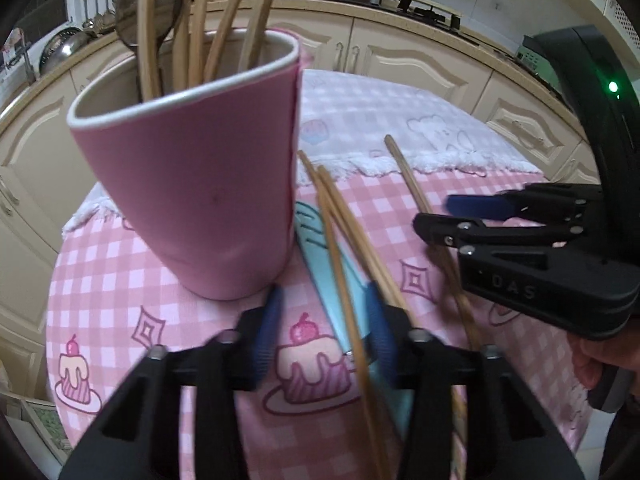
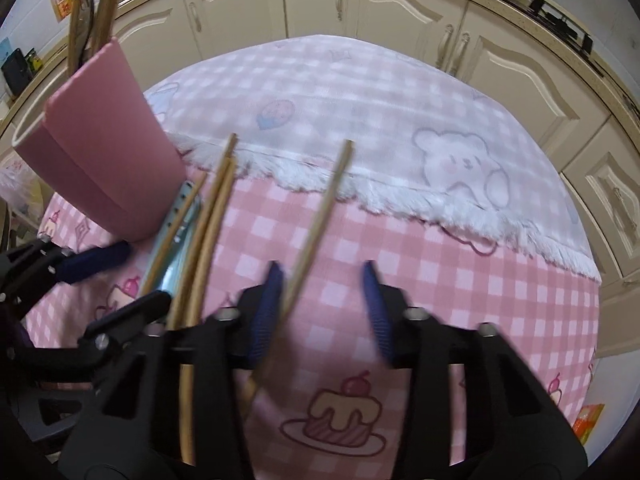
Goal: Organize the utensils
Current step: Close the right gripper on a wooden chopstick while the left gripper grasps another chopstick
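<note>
In the left wrist view, the left gripper (image 1: pixel 324 328) sits at the lower middle of the frame, its blue-padded fingers (image 1: pixel 269 334) standing apart over the cake-print cloth. A pale blue flat utensil (image 1: pixel 320 256) and a bundle of thin bamboo chopsticks (image 1: pixel 340 240) run past the right-hand pad; whether that pad presses on them I cannot tell, and nothing is clamped between the two, so the fingers read as released. Probably they are lined up to close on that bundle.

In the right wrist view, the right gripper (image 2: pixel 326 312) also has its fingers (image 2: pixel 269 308) parted, with a single bamboo chopstick (image 2: pixel 320 216) lying against the left-hand pad and the other pad well clear of it. It looks caught mid-closing, not yet grasped.

The tall pink cup (image 1: pixel 192 184) stands at the left of the left wrist view, just beside the blue utensil, already holding several chopsticks and a metal ladle (image 1: pixel 148 8) upright, evidently the place where the loose pieces belong.

Everything rests on a counter (image 2: pixel 440 280) covered with a pink checked cloth, overlaid at the far side by a fringed white bear-print cloth (image 2: pixel 460 160). Cream cabinet doors (image 2: pixel 400 12) curve round the top of both frames.
</note>
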`<state>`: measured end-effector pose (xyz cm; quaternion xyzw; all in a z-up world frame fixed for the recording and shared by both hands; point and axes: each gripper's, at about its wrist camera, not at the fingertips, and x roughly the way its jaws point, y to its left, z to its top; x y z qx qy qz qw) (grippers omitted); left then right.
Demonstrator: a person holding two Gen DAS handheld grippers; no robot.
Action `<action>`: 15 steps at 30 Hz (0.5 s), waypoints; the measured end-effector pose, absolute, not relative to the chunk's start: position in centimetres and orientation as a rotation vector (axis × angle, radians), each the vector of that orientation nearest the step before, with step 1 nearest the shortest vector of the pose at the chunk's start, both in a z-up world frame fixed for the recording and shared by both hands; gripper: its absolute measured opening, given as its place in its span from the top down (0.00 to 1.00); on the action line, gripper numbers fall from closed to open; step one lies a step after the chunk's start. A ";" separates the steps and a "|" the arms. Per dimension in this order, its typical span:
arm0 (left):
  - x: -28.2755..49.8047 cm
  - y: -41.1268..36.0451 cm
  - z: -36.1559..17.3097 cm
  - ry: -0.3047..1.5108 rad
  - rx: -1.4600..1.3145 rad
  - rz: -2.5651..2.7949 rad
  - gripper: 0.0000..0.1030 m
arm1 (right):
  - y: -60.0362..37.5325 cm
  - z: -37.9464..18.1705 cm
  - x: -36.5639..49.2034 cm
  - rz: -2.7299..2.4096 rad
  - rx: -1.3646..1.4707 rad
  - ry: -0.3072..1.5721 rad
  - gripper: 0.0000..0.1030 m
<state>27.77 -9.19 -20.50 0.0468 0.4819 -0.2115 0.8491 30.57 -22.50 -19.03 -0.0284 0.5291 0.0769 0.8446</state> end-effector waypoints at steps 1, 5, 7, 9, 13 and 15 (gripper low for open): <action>27.8 -9.3 -20.5 1.018 0.099 -0.457 0.74 | -22.4 -19.0 30.4 0.167 -0.064 1.116 0.80; 27.5 -9.5 -20.3 1.014 0.104 -0.459 0.87 | -22.8 -19.0 29.8 0.180 -0.032 1.115 0.89; 27.5 -9.0 -20.2 1.022 0.074 -0.456 0.94 | -23.2 -19.0 29.4 0.191 -0.003 1.114 0.91; 27.4 -8.5 -20.2 1.027 0.059 -0.458 0.95 | -23.6 -18.9 29.0 0.207 0.026 1.112 0.93; 26.6 -7.9 -20.1 1.020 0.066 -0.450 0.95 | -24.2 -18.7 28.5 0.238 0.089 1.102 0.94; 26.3 -7.6 -20.0 1.015 0.062 -0.446 0.95 | -24.4 -18.6 28.2 0.253 0.118 1.102 0.94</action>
